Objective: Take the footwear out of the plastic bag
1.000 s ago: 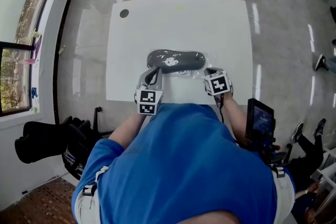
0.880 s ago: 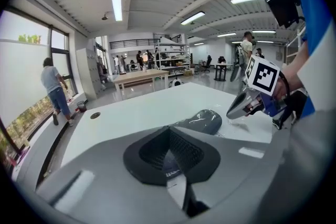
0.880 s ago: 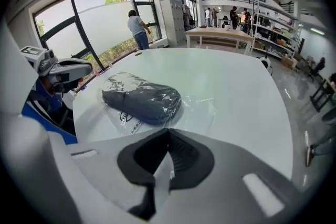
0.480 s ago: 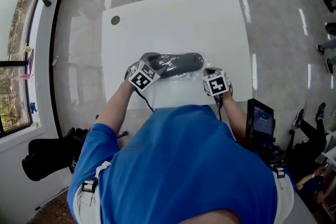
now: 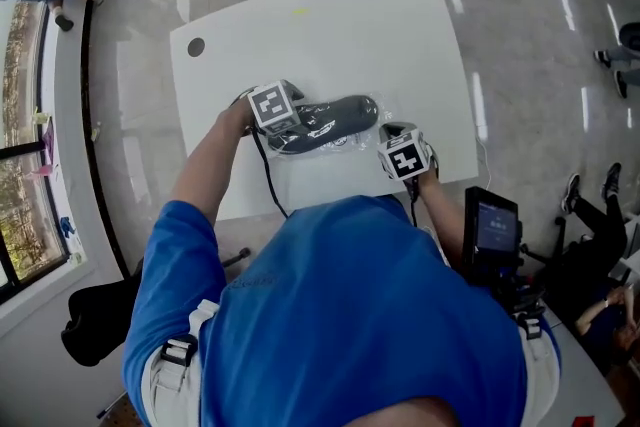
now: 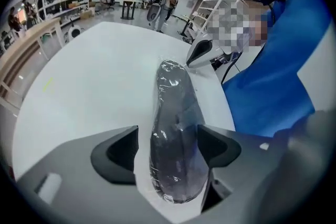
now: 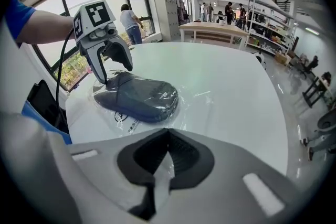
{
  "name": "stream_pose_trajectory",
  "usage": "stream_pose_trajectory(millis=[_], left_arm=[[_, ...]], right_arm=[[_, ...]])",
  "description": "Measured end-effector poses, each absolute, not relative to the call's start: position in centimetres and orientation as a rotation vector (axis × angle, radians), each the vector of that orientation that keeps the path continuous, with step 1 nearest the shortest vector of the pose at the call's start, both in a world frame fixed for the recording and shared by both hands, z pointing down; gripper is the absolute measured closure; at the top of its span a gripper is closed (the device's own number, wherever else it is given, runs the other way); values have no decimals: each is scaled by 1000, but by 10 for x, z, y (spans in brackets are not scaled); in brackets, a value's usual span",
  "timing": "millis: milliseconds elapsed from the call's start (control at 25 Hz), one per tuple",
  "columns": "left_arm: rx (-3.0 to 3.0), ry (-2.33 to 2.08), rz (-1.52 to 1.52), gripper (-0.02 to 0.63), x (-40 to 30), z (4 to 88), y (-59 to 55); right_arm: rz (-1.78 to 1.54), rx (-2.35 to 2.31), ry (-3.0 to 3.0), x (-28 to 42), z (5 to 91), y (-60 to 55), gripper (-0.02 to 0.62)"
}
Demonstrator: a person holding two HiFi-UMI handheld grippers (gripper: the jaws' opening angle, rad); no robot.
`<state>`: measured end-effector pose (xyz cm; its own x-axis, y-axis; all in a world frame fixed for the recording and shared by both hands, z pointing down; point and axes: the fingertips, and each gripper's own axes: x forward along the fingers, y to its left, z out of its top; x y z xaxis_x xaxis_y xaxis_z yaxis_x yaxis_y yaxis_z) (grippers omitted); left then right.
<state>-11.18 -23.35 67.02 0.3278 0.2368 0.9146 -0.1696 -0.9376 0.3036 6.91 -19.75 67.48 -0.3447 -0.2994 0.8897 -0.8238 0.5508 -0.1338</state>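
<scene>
A dark grey shoe (image 5: 330, 118) lies on its side inside a clear plastic bag (image 5: 378, 115) on the white table (image 5: 330, 25). My left gripper (image 5: 275, 115) points steeply down over the shoe's left end. Its jaws have just been opening and now stand open on either side of the bagged shoe (image 6: 173, 128), with a gap showing beside the left pad (image 6: 115, 155). My right gripper (image 5: 392, 133) sits at the bag's right end, shut on a thin fold of the bag's plastic (image 7: 160, 170). In the right gripper view the shoe (image 7: 136, 97) lies ahead, with the left gripper (image 7: 113, 68) standing on its far end.
A round dark hole (image 5: 196, 46) marks the table's far left corner. A black screen device (image 5: 492, 230) stands to the right of the person, off the table. Cables run over the shiny floor (image 5: 520, 5). People and shelves are far off.
My left gripper swung from the table's near edge up and over the shoe's left end, rolling as it went, and its jaws opened around the shoe. The right gripper stayed put.
</scene>
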Motion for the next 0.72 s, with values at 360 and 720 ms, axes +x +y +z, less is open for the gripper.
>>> stream_pose_trajectory(millis=[360, 720], left_arm=[[2177, 291, 1618, 268, -98, 671, -215], [2274, 154, 1734, 328, -93, 666, -216]], right_arm=[[726, 913, -1902, 68, 667, -196, 592], [692, 930, -1936, 75, 667, -199, 592]])
